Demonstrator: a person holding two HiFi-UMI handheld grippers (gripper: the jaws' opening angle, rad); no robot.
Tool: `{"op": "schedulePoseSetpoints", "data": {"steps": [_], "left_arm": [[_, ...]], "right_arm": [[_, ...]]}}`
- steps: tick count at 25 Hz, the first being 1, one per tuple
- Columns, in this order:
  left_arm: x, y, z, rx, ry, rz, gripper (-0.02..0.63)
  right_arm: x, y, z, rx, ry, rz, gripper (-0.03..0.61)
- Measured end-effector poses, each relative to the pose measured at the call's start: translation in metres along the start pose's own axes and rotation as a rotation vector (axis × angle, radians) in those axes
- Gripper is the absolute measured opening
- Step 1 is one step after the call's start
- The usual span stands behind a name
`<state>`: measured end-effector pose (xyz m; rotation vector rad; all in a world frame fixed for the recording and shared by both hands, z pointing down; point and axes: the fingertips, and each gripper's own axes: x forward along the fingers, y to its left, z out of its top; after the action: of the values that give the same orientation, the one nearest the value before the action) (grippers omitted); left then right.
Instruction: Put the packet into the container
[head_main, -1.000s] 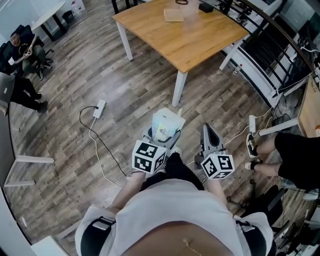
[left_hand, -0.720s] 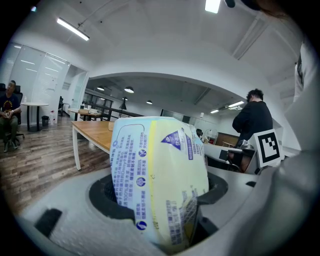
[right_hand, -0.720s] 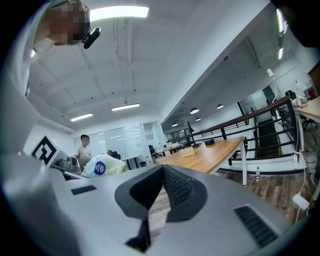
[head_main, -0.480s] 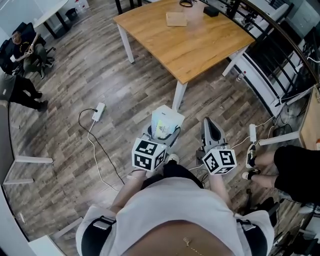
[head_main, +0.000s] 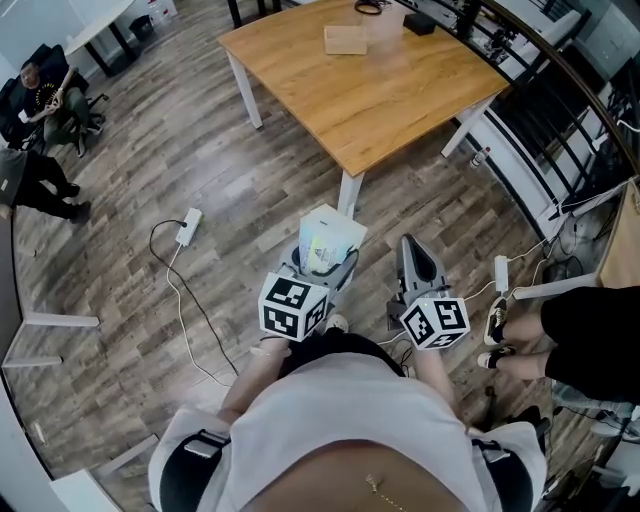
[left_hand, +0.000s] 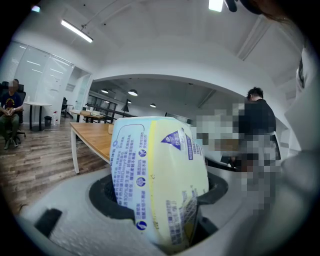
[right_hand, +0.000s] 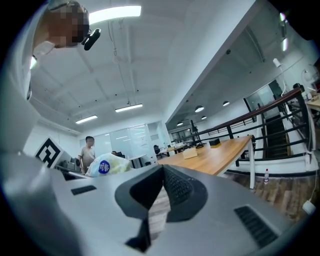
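Right now the person stands on the wood floor (head_main: 230, 180) with both forearms pushed out from the waist. The two grippers sit side by side, well short of the wooden table (head_main: 400, 95), and both point toward it.

The left gripper (head_main: 322, 268) dips slightly at the nose, with its marker cube nearest the body. Its jaws are clamped on the packet (head_main: 328, 240), a puffy pale-yellow and white pouch with blue print. The packet stands on end between the two pads, gripped low down, and its upper part bulges up and out past the fingertips. It fills most of the left gripper view, leaning a little to the right.

The right gripper (head_main: 410, 250) is held just right of the left one and about level. Its jaws are drawn together to a point with nothing between them. From the right gripper view the packet shows off to its left.

On the far part of the table lies a small tan box (head_main: 345, 40). A white power strip (head_main: 187, 226) and its cable trail over the floor to the left. Someone sits in the far left corner (head_main: 45, 95), and another person's legs (head_main: 560, 335) show at the right edge.
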<state>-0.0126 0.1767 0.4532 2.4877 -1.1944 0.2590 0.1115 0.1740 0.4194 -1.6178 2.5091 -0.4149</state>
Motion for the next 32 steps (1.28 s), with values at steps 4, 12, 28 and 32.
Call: {"op": "schedulePoseSetpoints", "data": {"steps": [4, 12, 28, 32], "left_arm": [[0.004, -0.001, 0.004, 0.002, -0.009, 0.008, 0.333], [0.013, 0.006, 0.013, 0.014, -0.006, 0.023, 0.333], [0.065, 0.039, 0.033, 0.003, -0.008, 0.031, 0.333], [0.084, 0.049, 0.044, 0.003, -0.011, 0.021, 0.333]], "right_arm": [[0.005, -0.006, 0.009, -0.006, -0.019, 0.011, 0.012], [0.012, -0.013, 0.014, 0.017, -0.026, 0.013, 0.012], [0.068, -0.041, 0.008, 0.04, 0.015, 0.032, 0.012], [0.092, -0.053, 0.01, 0.04, 0.018, 0.036, 0.012]]}}
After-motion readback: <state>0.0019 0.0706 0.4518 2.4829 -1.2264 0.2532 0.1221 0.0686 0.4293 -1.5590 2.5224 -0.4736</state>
